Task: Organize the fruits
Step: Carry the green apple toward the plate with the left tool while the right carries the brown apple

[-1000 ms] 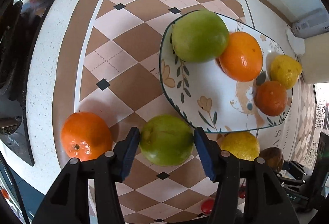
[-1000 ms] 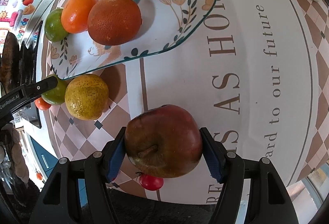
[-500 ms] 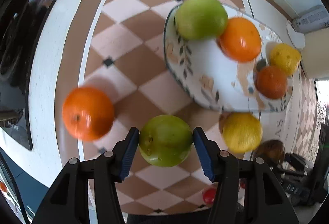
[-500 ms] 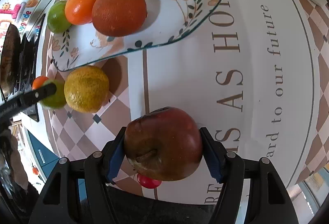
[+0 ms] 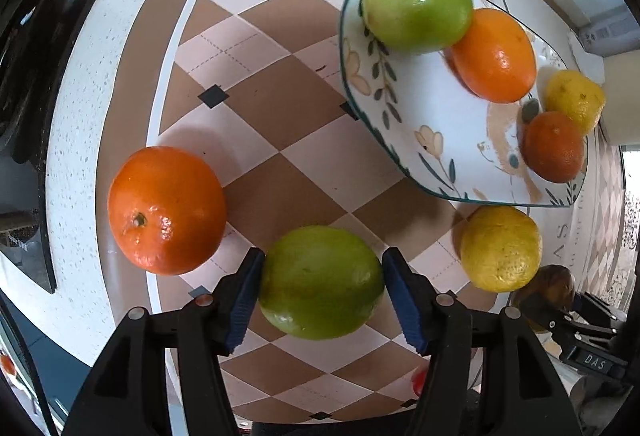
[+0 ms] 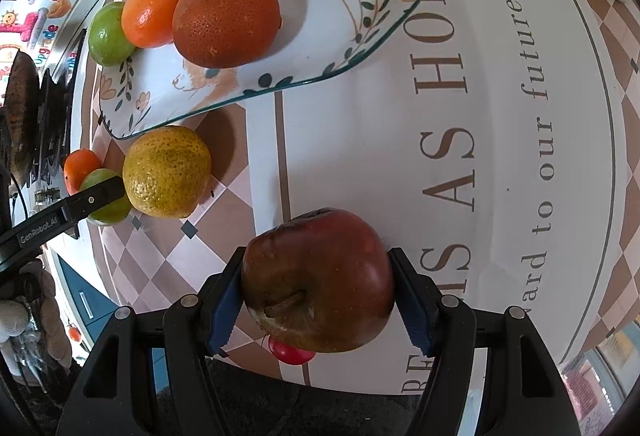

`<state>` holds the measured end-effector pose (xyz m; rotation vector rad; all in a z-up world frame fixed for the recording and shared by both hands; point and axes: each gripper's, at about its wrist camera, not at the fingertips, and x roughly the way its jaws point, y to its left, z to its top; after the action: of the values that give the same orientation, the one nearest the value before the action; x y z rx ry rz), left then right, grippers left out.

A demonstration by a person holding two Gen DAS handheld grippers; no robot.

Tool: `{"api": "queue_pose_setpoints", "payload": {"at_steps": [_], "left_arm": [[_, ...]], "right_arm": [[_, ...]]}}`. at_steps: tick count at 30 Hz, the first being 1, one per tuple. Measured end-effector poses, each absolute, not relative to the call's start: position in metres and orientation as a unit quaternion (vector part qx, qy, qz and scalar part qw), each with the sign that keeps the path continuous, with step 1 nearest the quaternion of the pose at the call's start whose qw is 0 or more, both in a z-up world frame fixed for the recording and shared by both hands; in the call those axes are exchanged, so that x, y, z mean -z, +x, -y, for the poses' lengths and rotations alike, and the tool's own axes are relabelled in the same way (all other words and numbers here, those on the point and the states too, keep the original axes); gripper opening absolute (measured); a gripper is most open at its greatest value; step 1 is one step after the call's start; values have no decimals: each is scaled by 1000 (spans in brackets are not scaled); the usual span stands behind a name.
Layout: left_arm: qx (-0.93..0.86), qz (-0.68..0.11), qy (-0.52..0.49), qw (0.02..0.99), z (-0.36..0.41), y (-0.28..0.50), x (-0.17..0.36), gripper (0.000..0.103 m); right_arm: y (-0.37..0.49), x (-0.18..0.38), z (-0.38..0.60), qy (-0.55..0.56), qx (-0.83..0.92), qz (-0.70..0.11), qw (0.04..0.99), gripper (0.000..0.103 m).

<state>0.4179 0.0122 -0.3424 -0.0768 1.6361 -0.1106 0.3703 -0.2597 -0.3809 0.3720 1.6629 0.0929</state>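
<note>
My left gripper (image 5: 322,290) is shut on a green apple (image 5: 320,282) and holds it above the checkered mat. An orange (image 5: 166,209) lies to its left and a yellow citrus (image 5: 500,248) to its right. The floral plate (image 5: 432,107) ahead holds a green apple (image 5: 416,3), an orange (image 5: 494,55), a dark orange (image 5: 554,145) and a lemon (image 5: 574,101). My right gripper (image 6: 318,294) is shut on a dark red apple (image 6: 318,280), lifted over the mat, near the plate (image 6: 360,19).
A small red cherry-like fruit (image 6: 291,352) lies under the red apple near the mat's edge. A black stove (image 5: 24,47) is at the left. The left gripper's finger (image 6: 68,209) shows in the right wrist view beside the yellow citrus (image 6: 166,171).
My left gripper has lifted the green apple off the mat; the view pulled back and tilted. My right gripper has risen slightly with the red apple.
</note>
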Motion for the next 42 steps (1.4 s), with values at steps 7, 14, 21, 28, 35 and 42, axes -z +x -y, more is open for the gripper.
{"api": "queue_pose_setpoints", "payload": {"at_steps": [7,14,21,28,35,42], "left_arm": [[37,-723,-17,690,-8,405,341,58],[55,-701,-77,706,-5,402,302,57],[87,-665,-88,737,29,431,252,58],[79,-685,-52,722,60,466,276,58],[67,-712,-28,699,70,482,302,58],[60,-720,-45,690,68,486,309,60]], "right_arm": [[366,376,249,142,-45,-727,671,70],[370,346,257,177,-50,-690,700,70],[409,315,286,194,-27,-651,734,70],[452,327,288,142,-18,-656,741,70],[466,340,287,142,-30,-660,737,71],[468,340,289,161,-37,-657,736,87]]}}
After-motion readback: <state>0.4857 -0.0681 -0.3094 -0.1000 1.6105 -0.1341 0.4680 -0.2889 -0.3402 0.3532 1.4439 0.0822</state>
